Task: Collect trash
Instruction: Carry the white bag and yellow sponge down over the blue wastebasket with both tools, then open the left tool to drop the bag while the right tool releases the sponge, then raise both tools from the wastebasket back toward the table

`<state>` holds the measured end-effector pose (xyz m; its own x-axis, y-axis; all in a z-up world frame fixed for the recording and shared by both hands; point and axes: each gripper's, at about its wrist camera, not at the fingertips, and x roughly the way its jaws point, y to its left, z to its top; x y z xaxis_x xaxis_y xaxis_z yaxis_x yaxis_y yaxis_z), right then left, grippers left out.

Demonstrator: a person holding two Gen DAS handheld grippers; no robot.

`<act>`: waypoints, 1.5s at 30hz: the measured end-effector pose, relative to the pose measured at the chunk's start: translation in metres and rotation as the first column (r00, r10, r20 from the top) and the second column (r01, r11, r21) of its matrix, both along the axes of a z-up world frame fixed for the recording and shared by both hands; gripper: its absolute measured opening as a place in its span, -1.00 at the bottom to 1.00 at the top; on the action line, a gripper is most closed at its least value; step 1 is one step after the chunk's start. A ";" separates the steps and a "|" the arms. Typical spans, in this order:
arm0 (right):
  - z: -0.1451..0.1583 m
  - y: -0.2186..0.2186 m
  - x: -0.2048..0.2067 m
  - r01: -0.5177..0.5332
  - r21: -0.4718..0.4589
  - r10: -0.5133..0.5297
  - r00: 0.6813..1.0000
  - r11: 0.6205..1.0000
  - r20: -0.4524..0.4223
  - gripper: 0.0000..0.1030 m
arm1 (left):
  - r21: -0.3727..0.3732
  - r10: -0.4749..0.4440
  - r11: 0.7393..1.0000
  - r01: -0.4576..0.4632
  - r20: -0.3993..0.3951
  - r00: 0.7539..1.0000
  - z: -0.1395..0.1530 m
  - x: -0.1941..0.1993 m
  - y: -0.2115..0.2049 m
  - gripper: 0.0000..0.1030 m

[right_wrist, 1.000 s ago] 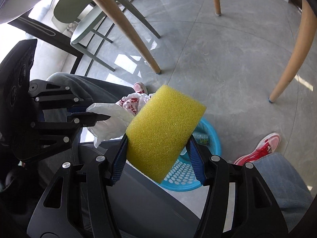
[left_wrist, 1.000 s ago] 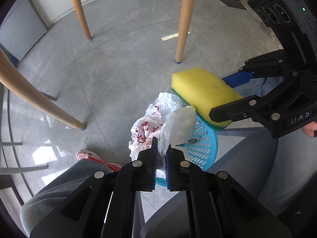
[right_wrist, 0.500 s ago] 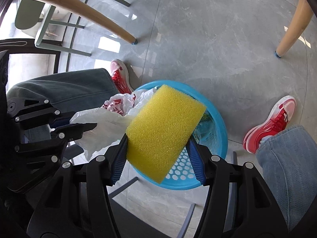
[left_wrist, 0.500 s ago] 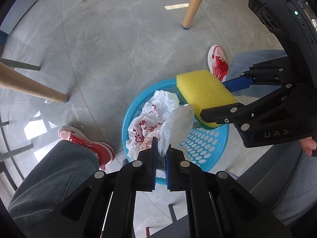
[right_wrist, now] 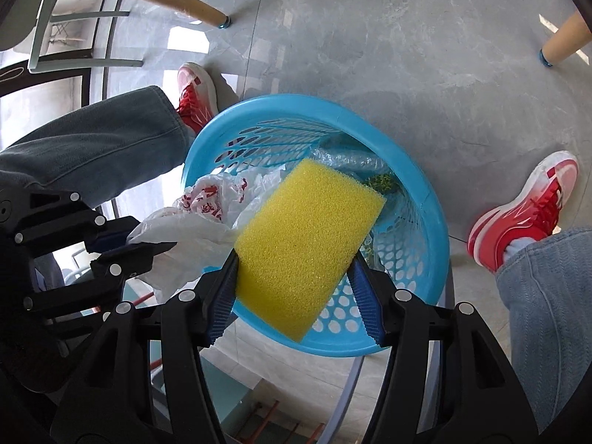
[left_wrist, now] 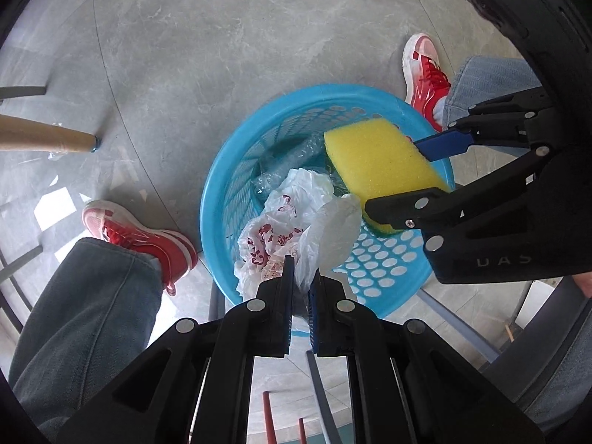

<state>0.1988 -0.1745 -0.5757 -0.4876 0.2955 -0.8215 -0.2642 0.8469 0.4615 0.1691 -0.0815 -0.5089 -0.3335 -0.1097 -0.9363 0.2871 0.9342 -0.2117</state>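
A blue perforated basket (left_wrist: pixel 222 199) (right_wrist: pixel 425 199) stands on the grey floor between the person's feet. My left gripper (left_wrist: pixel 301 273) (right_wrist: pixel 122 248) is shut on a crumpled white plastic bag with red print (left_wrist: pixel 292 218) (right_wrist: pixel 207 203), which hangs over the basket's near rim. My right gripper (right_wrist: pixel 292 270) (left_wrist: pixel 418 174) is shut on a yellow sponge (right_wrist: pixel 307 240) (left_wrist: pixel 377 159), held tilted above the basket's mouth. Clear bubble wrap (left_wrist: pixel 292 162) (right_wrist: pixel 347 159) and a green scrap (right_wrist: pixel 381 183) lie at the basket's bottom.
Red shoes (left_wrist: pixel 137 236) (right_wrist: pixel 525 207) and denim legs (left_wrist: pixel 85 303) (right_wrist: pixel 547 296) flank the basket. Wooden table legs (left_wrist: pixel 44 140) (right_wrist: pixel 562 40) stand further out on the tiled floor. A chair frame (right_wrist: pixel 85 63) is at the upper left of the right wrist view.
Both grippers have sunk toward the basket and tipped further down, each keeping its load. The basket now fills the middle of both views.
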 end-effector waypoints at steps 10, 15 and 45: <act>-0.023 0.002 -0.008 -0.005 -0.006 0.004 0.995 1.000 -0.104 0.14 | 0.011 0.028 1.000 -0.027 -0.060 0.998 -0.015 -0.001 0.008 -0.69; -0.023 0.002 -0.008 0.008 -0.013 -0.010 0.995 1.000 -0.103 0.20 | 0.009 0.037 0.999 -0.036 -0.064 0.997 -0.014 -0.001 0.008 -0.63; 0.139 -0.035 -0.011 0.056 0.030 -0.062 0.969 0.998 0.239 0.62 | -0.036 0.057 0.998 -0.048 0.329 0.943 0.140 -0.034 0.026 0.44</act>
